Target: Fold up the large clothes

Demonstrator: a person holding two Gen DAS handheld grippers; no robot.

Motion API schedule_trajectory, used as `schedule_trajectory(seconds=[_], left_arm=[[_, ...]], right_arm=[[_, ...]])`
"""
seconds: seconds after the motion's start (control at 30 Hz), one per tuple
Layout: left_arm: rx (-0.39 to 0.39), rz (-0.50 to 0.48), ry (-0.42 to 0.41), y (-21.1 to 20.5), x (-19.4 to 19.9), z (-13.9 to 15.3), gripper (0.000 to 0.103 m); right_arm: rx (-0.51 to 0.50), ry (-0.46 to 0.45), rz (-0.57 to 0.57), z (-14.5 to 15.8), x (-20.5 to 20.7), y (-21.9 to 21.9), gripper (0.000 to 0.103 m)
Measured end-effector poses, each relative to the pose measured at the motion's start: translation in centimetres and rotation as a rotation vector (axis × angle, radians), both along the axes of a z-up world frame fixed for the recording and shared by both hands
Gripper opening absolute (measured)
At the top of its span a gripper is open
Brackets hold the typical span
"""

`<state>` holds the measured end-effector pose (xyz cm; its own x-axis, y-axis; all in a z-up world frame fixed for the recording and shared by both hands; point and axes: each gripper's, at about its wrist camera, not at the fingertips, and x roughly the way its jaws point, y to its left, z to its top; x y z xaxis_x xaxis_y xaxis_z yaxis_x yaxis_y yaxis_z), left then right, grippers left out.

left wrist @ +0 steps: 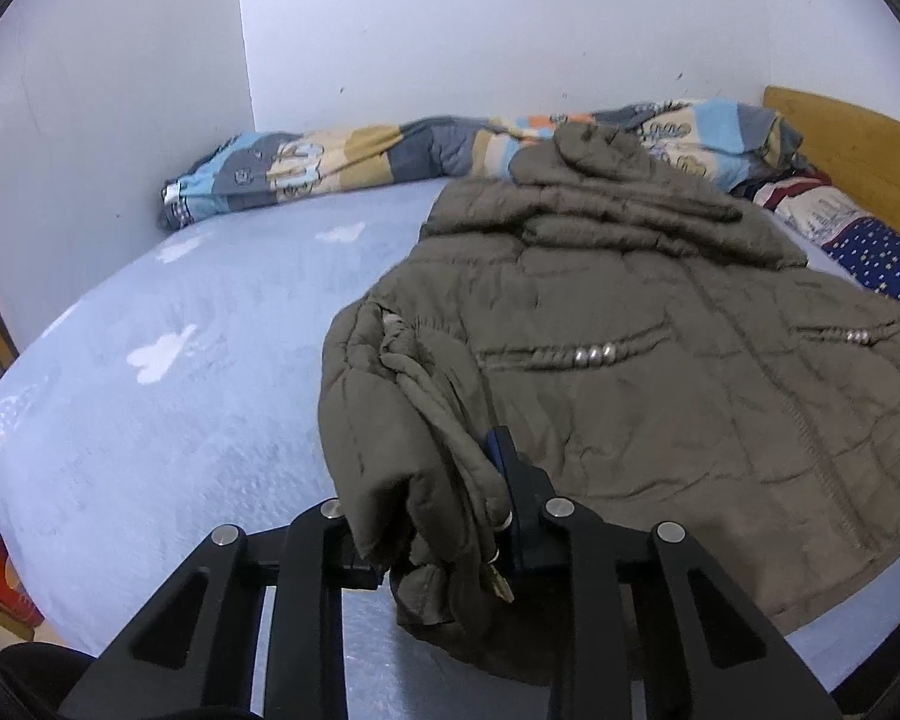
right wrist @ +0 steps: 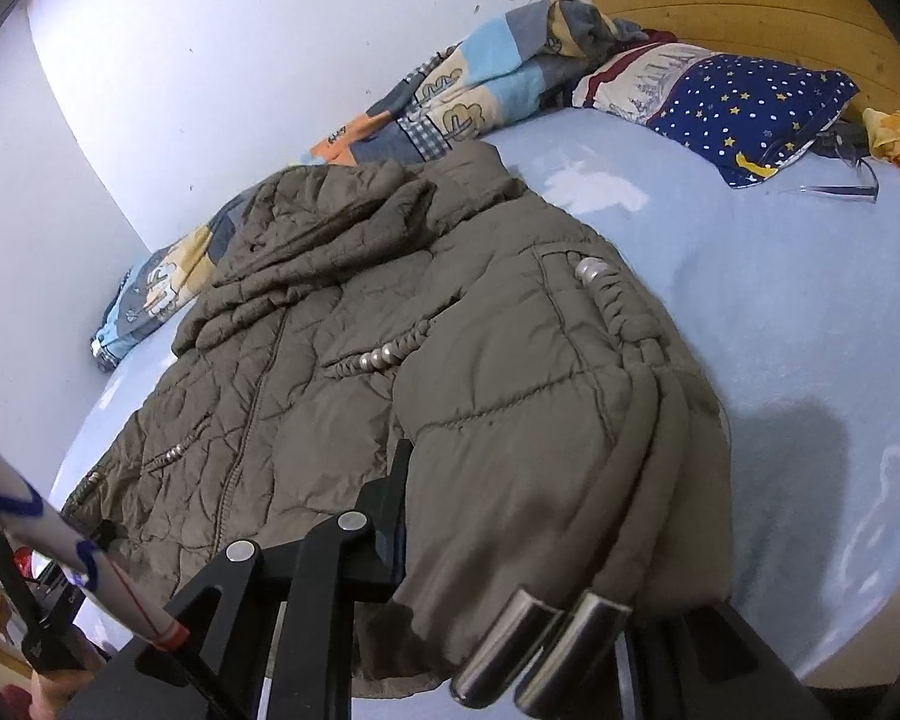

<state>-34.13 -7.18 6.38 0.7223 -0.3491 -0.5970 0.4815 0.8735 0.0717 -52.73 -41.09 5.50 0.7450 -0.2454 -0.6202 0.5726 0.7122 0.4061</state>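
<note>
Jacket [left wrist: 630,360], an olive quilted puffer with a hood, lies spread across the middle and right of the left wrist view, on the bed [left wrist: 180,390] with its pale blue sheet. Its hood end points toward the upper right of the frame, where a rolled patchwork quilt [left wrist: 342,162] runs along the wall, a starry blue pillow [right wrist: 750,114] sits by the wooden headboard [right wrist: 750,6], and its hem comes down to the lower edge near both grippers.

In the lower centre of the left wrist view, the left gripper [left wrist: 450,540] is clamped on the jacket's bunched hem corner, drawcord and a small metal toggle hanging out below. In the lower centre of the right wrist view, the right gripper [right wrist: 510,570] has the other hem corner draped over it; only its left finger shows, so I cannot tell for certain whether it is closed on the cloth, though the fabric seems lifted there. Two metal cord ends [right wrist: 540,654] dangle in front.

As a judgement: the jacket is bulky but light, soft and springy, with a slick shell that could slide out of a shallow pinch. The thick hem seam at the corners is the surest hold, and the padding will likely puff back unless pressed flat after each fold.
</note>
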Motion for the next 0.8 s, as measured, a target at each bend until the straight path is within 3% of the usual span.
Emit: schedule_trajectory(seconds=[0.47,0.8], left_arm=[[-0.05,-0.019,-0.018,1.2,0.0,2.2,0.026],[-0.114,-0.026,-0.042,0.8,2.0,6.1,0.026]], right_arm=[[0.017,-0.062,0.021,1.9,-1.4,0.3,0.021],[0.023,-0.162,0.061,5.7,-0.9,-1.1,0.021]])
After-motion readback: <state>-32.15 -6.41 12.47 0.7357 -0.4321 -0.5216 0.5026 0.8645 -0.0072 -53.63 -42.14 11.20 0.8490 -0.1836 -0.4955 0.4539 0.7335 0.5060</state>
